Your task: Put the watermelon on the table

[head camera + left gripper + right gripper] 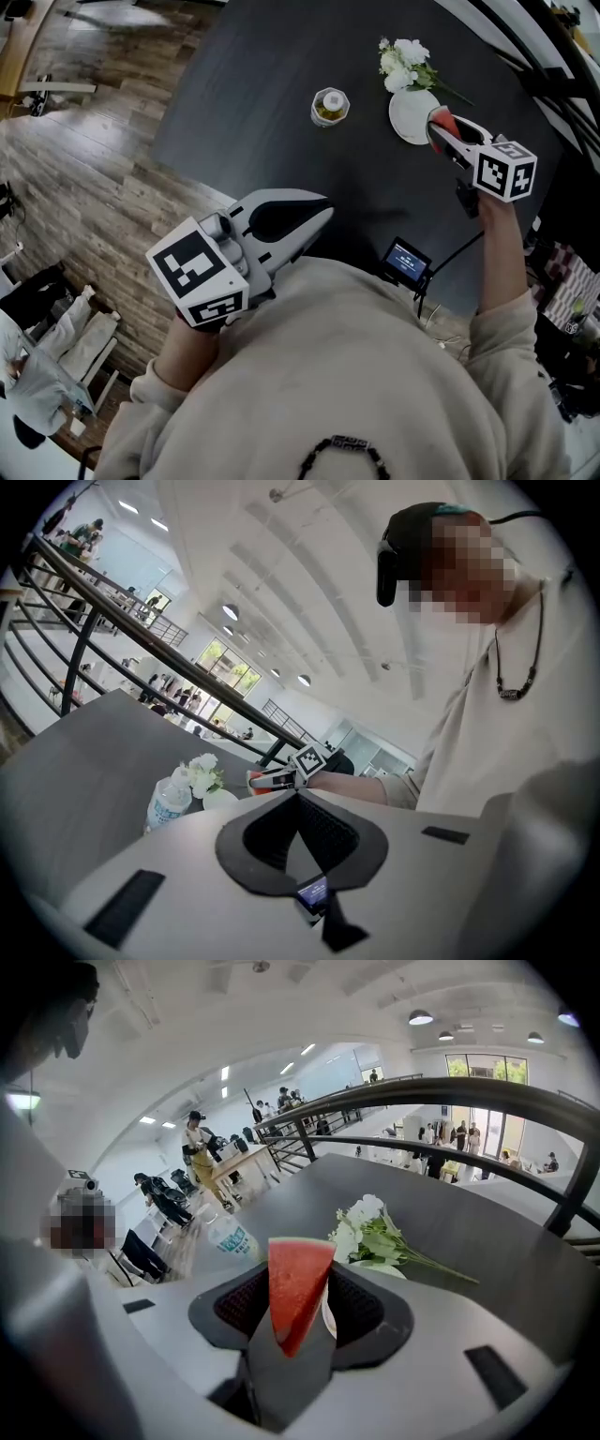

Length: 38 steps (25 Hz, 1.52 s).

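A red wedge of watermelon [296, 1288] with a thin green rind on top stands upright between the pads of my right gripper [298, 1309], which is shut on it. In the head view that gripper [443, 130] holds the watermelon [440, 118] over the near edge of a small white plate [410, 116] on the dark table [262, 94]. My left gripper [322, 212] hangs over the table's near side, close to the person's chest. Its jaws [298, 795] meet at the tips with nothing in them.
A bunch of white flowers [404, 63] lies just beyond the plate. A capped water bottle [329, 106] stands left of it. A small device with a lit screen [406, 260] and a cable sits at the table's near edge. Wooden floor [84, 187] lies to the left.
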Motion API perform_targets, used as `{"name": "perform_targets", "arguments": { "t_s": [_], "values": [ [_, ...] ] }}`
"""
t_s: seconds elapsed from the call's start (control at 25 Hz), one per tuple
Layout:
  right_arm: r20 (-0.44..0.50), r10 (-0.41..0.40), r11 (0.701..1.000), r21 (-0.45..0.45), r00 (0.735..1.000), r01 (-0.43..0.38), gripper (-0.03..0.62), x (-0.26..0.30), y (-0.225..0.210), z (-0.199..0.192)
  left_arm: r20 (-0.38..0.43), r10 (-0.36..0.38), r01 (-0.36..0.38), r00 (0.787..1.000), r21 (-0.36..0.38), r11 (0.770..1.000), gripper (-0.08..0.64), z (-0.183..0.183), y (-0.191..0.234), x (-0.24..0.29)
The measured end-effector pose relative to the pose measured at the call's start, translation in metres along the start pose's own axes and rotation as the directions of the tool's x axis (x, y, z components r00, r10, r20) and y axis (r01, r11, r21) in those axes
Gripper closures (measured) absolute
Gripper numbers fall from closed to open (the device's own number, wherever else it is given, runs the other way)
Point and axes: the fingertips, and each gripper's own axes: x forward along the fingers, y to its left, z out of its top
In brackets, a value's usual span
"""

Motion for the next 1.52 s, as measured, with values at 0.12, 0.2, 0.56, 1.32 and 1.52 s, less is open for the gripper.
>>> {"name": "perform_targets", "arguments": {
  "t_s": [0.12, 0.2, 0.56, 1.32, 1.52],
  "values": [
    [-0.024, -0.003, 1.000, 0.007, 1.000, 0.003, 0.391, 0.009, -0.007, -0.005, -0.001, 0.006, -0.006, 1.000, -0.004, 1.000, 0.558, 0.000, 0.003, -0.002],
    [-0.038, -0.004, 1.000, 0.012, 0.999, 0.004, 0.391, 0.015, -0.012, -0.008, -0.002, 0.009, -0.009, 1.000, -0.008, 1.000, 0.558, -0.001, 0.005, -0.002],
    [-0.104, -0.012, 0.999, 0.028, 0.995, 0.015, 0.391, 0.039, -0.030, -0.024, -0.004, 0.028, -0.028, 1.000, -0.018, 0.999, 0.558, -0.003, 0.009, -0.008],
    [-0.233, -0.116, 0.993, -0.007, 0.965, 0.117, 0.392, 0.080, -0.062, -0.052, 0.001, 0.064, -0.063, 0.998, -0.048, 0.997, 0.558, -0.010, 0.019, -0.022],
    [-0.257, -0.160, 0.987, -0.017, 0.953, 0.161, 0.392, 0.088, -0.072, -0.055, -0.004, 0.073, -0.073, 0.997, -0.047, 0.996, 0.558, -0.013, 0.021, -0.025]
  ]
}}
